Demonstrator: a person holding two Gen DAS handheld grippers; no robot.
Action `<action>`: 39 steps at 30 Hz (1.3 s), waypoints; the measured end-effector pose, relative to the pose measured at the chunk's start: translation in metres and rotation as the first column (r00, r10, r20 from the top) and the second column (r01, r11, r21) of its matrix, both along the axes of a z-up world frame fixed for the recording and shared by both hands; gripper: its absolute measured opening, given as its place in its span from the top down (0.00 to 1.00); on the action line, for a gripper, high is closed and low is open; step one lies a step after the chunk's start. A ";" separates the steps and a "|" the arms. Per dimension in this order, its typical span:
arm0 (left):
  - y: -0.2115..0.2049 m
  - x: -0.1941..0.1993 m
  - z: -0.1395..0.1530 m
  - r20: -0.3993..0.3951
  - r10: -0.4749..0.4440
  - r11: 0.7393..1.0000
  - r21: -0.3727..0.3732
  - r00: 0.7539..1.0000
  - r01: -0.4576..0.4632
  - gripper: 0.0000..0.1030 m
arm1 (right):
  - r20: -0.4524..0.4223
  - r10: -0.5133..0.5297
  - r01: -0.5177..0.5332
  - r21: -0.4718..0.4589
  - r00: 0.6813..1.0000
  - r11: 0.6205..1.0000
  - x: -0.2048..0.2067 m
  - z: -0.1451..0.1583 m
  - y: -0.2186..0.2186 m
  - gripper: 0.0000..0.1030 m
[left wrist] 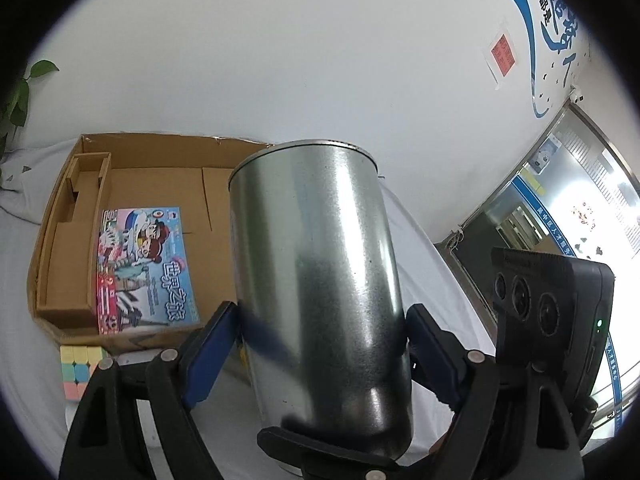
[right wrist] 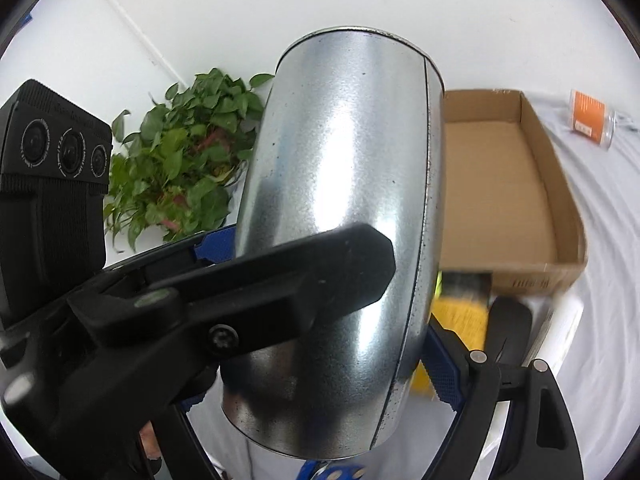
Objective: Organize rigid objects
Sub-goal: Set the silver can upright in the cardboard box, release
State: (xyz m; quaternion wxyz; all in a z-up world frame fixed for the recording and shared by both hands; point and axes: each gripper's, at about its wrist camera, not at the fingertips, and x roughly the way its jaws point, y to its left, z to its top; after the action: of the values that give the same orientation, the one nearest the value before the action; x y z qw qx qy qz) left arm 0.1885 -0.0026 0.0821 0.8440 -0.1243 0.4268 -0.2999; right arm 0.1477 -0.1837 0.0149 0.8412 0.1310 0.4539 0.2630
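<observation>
A tall silver metal can [left wrist: 320, 280] is held up in the air above the white-covered table. My left gripper [left wrist: 322, 330] is shut on the can, its blue pads [left wrist: 212, 356] pressed on both sides. In the right wrist view the same can [right wrist: 344, 200] fills the middle. My right gripper [right wrist: 320, 320] is also shut on the can, one blue pad [right wrist: 442, 364] on its right side; the left gripper's black finger [right wrist: 280, 288] crosses in front. An open cardboard box [left wrist: 132, 184] lies behind the can, with a colourful picture box [left wrist: 144, 268] inside.
A pastel puzzle cube [left wrist: 80, 368] sits by the box's near corner. The right wrist view shows the box's empty end [right wrist: 516, 184], an orange-labelled jar [right wrist: 592, 118] lying far right, a yellow object [right wrist: 460, 320], a black object [right wrist: 512, 332] and a potted plant [right wrist: 180, 160].
</observation>
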 end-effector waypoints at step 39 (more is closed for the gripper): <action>0.037 0.063 -0.096 -0.240 0.089 0.996 0.009 0.967 -0.089 0.23 | -0.161 -0.058 0.068 0.061 0.985 0.996 0.065 -0.074 -0.083 0.04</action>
State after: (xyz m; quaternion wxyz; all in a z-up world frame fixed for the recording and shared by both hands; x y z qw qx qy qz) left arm 0.2511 0.0340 -0.0136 0.7988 -0.1792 0.5195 -0.2448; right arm 0.2128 -0.2667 -0.0592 0.8054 0.1936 0.5062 0.2398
